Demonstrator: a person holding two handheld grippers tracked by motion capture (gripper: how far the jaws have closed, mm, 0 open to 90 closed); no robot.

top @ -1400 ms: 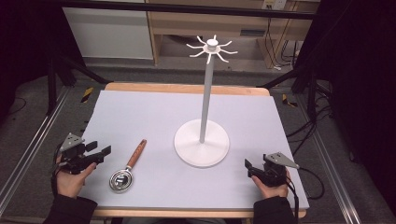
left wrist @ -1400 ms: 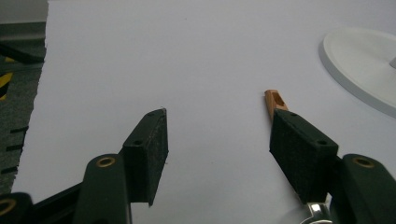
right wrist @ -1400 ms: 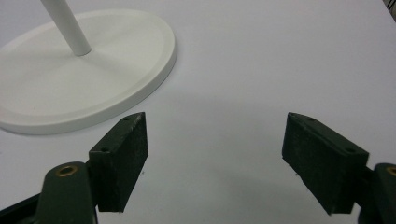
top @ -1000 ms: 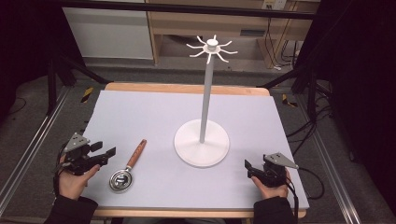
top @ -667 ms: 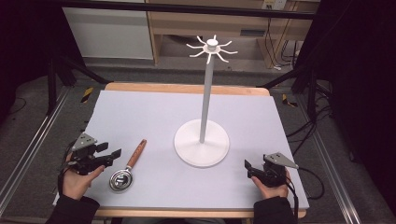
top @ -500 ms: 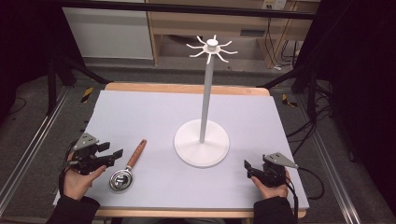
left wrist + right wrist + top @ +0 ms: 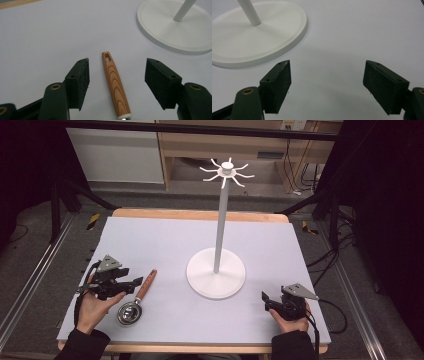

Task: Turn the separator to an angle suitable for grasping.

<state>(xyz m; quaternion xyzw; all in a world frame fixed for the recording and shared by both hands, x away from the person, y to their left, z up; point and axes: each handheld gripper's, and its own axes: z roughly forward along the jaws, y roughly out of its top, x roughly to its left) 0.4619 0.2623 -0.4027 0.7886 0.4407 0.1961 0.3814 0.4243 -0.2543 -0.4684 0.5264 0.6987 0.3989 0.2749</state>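
At the table's left, near edge, my left gripper (image 7: 131,283) stood with its jaws wide apart, and the strainer's wooden handle (image 7: 115,86) lay flat on the grey mat (image 7: 165,245) between them, touching neither pad. Its slotted end pointed far and right; the strainer's metal bowl (image 7: 128,313) sat nearer, just beside my left hand (image 7: 92,307). The white stand (image 7: 216,279) stood mid-table. My right gripper (image 7: 265,300) held apart too, jaws just narrowing slightly, nothing between them.

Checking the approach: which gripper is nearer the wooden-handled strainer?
Left. The left gripper is right over the strainer handle, jaws open; the right gripper sits beyond the stand.
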